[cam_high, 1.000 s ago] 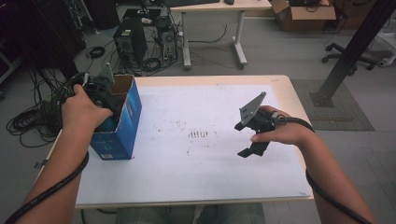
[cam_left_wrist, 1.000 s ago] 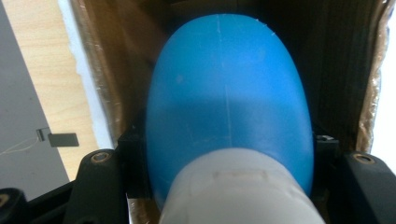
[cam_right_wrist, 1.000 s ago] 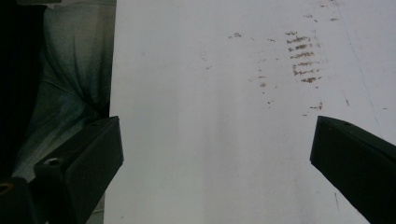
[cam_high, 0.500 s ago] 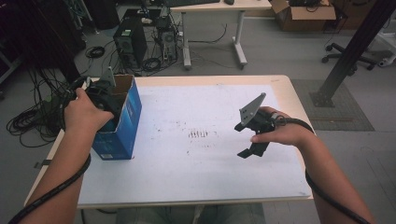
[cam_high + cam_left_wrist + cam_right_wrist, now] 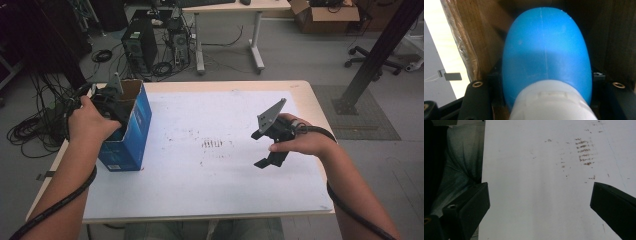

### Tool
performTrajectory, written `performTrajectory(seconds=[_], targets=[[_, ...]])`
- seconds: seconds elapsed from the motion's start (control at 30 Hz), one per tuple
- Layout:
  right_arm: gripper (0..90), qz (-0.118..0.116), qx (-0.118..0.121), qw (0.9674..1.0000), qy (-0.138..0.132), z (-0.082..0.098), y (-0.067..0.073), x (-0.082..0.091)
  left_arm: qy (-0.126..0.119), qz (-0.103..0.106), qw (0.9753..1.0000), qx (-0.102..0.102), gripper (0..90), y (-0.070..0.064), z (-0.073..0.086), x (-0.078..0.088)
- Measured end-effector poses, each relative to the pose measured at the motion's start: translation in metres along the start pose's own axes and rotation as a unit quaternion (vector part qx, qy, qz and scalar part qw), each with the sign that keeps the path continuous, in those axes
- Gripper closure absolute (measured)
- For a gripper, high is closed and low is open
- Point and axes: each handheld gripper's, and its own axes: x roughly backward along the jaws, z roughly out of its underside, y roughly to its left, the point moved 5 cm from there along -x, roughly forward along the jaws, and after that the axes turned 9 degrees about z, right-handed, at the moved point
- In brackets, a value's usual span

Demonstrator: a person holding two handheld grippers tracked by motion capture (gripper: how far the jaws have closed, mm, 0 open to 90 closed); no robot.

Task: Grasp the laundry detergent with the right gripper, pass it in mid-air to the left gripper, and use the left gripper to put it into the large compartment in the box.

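An open blue cardboard box (image 5: pixel 131 134) stands at the table's left edge. My left gripper (image 5: pixel 111 101) reaches down into its open top. In the left gripper view, between the box's brown inner walls (image 5: pixel 474 37), a rounded blue object with a white end (image 5: pixel 546 50) sits between the jaws, and the left gripper (image 5: pixel 548 85) is shut on it. My right gripper (image 5: pixel 270 156) hovers over the right half of the white table sheet (image 5: pixel 200 175), tilted down. In the right gripper view its jaws stand wide apart, so the right gripper (image 5: pixel 541 202) is open with only the sheet below.
Brown smudges (image 5: pixel 215 145) mark the middle of the sheet. The wooden table edge (image 5: pixel 310 95) borders it. On the floor behind are a computer tower (image 5: pixel 137 45), tangled cables (image 5: pixel 35 125) and another desk's legs (image 5: pixel 257 45).
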Motion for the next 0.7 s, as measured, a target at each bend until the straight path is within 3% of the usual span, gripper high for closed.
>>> performTrajectory(seconds=[0.3, 0.7], targets=[[2.6, 0.001, -0.002, 1.0, 0.0, 0.0018, 0.0009, 0.0007, -0.009, 0.0, 1.0, -0.002, 34.5, -0.0006, -0.0013, 0.0], [2.6, 0.005, -0.003, 1.0, -0.003, 0.0059, 0.0007, 0.0019, -0.003, -0.009, 1.0, -0.004, 31.2, -0.0042, -0.0017, 0.0005]])
